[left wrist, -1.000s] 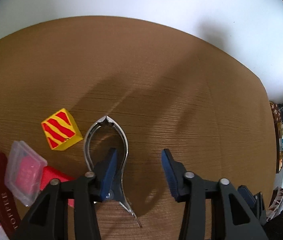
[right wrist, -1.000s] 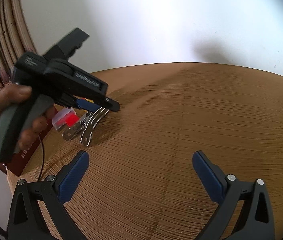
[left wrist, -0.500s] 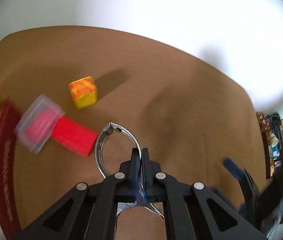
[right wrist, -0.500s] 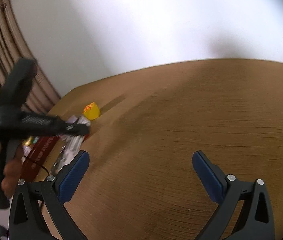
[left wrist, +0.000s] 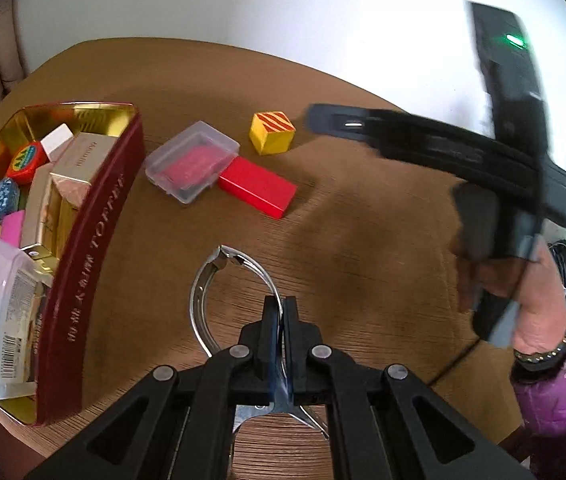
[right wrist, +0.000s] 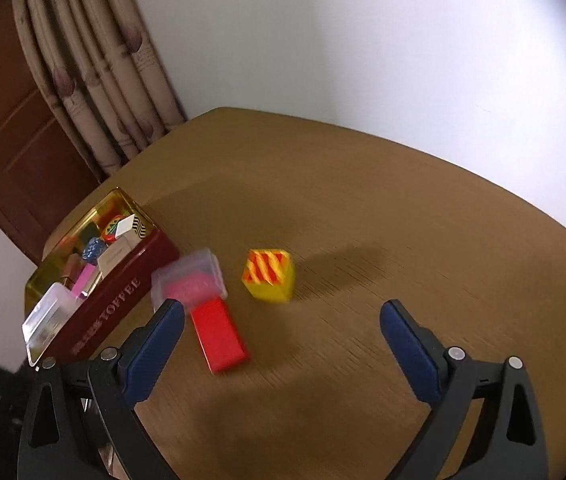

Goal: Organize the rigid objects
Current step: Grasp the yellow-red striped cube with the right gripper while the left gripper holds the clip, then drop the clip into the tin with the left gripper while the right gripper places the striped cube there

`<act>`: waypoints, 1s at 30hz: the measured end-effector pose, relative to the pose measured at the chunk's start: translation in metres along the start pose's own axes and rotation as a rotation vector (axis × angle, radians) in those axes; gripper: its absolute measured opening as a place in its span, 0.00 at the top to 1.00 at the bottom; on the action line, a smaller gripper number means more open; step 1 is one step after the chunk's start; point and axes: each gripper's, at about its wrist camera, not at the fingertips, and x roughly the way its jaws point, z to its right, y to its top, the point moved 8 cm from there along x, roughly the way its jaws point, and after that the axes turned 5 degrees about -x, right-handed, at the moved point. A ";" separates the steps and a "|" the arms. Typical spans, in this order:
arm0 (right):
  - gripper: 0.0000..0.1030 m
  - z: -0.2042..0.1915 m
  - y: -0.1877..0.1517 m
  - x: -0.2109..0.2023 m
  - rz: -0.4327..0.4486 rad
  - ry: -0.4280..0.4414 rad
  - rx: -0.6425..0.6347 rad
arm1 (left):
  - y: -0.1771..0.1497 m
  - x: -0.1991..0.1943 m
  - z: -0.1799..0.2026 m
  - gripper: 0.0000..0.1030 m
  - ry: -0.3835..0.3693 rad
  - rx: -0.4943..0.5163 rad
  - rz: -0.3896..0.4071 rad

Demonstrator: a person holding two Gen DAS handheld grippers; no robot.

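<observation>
The left hand-held gripper (left wrist: 279,312) is clenched on one curved handle of the steel cuticle nipper (left wrist: 203,284), whose small cutting tip points toward 11 o'clock in the left wrist view; whether the tool is lifted or lies on the table (left wrist: 363,240) I cannot tell. The nipper looks stiff, thin and smooth, so I judge it light but slippery, and it may turn between the pads because only one narrow handle is held; a hold near the pivot, across both handles, would be more steady, and the sharp tip should be kept away from other things. The red toffee tin (left wrist: 95,240) stands at 9 o'clock, already full with small boxes, and it seems to be the place where the nipper must go. On the table at 12 o'clock lie the clear plastic case (left wrist: 191,160), touching the red block (left wrist: 257,192), and near them the yellow striped cube (left wrist: 272,132). The right hand-held gripper (right wrist: 281,340) is released, its jaws wide apart above the table, with the red block just at its left finger. The block and cube look hard and light, easy to take across flat faces.
</observation>
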 end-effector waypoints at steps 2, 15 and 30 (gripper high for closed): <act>0.11 -0.008 0.002 0.014 -0.013 -0.032 -0.030 | -0.005 -0.002 -0.006 0.98 -0.003 0.002 0.002; 0.22 0.006 0.002 0.046 -0.066 -0.075 -0.049 | -0.014 -0.003 -0.021 0.98 -0.033 -0.022 -0.017; 0.73 0.022 -0.013 0.040 -0.063 -0.061 0.007 | -0.017 -0.002 -0.017 0.98 -0.013 -0.021 -0.019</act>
